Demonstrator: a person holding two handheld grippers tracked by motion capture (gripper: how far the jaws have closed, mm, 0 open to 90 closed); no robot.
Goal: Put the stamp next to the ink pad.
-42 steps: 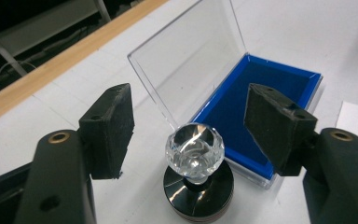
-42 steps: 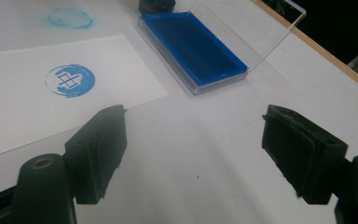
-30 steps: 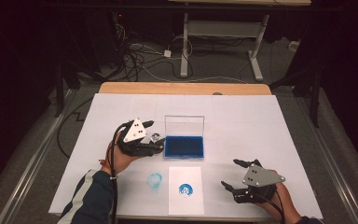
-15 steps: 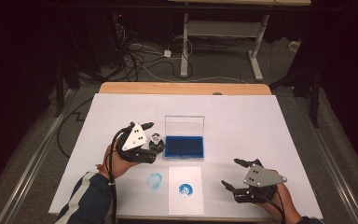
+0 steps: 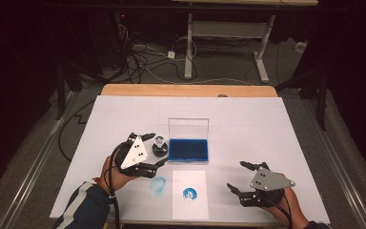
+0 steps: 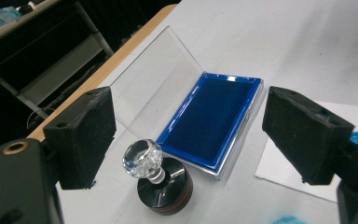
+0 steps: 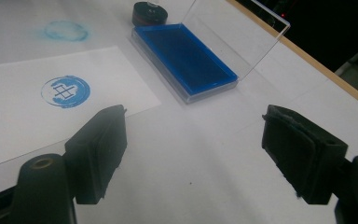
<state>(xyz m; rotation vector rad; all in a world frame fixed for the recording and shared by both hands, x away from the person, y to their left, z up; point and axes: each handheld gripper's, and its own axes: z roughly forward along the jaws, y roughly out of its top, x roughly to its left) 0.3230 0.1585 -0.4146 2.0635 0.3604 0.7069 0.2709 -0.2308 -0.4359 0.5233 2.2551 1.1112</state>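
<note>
A stamp [image 5: 158,144] with a clear crystal knob [image 6: 142,157] and a round black base stands upright on the white table, just left of an open blue ink pad [image 5: 188,149]. My left gripper [image 5: 156,150] is open; its jaws have just been opening. The stamp [image 6: 161,184] stands between the pads, nearer one pad, and neither pad touches it. The ink pad [image 6: 209,121] lies beyond the stamp with its clear lid [image 6: 154,79] raised. A white paper [image 5: 186,207] bearing a round blue print [image 5: 189,193] lies near the front edge. My right gripper [image 5: 236,176] rests open and empty to its right.
A blue ink smudge [image 5: 158,185] marks the table left of the paper. In the right gripper view the paper [image 7: 9,135], print [image 7: 65,91], ink pad [image 7: 186,58] and stamp [image 7: 150,14] lie ahead. The wooden table edge [image 5: 186,90] runs along the far side.
My left gripper's jaws have spread off the stamp and the hand has drawn back a little toward the near left. The stamp stays standing where it was. The right gripper has not moved.
</note>
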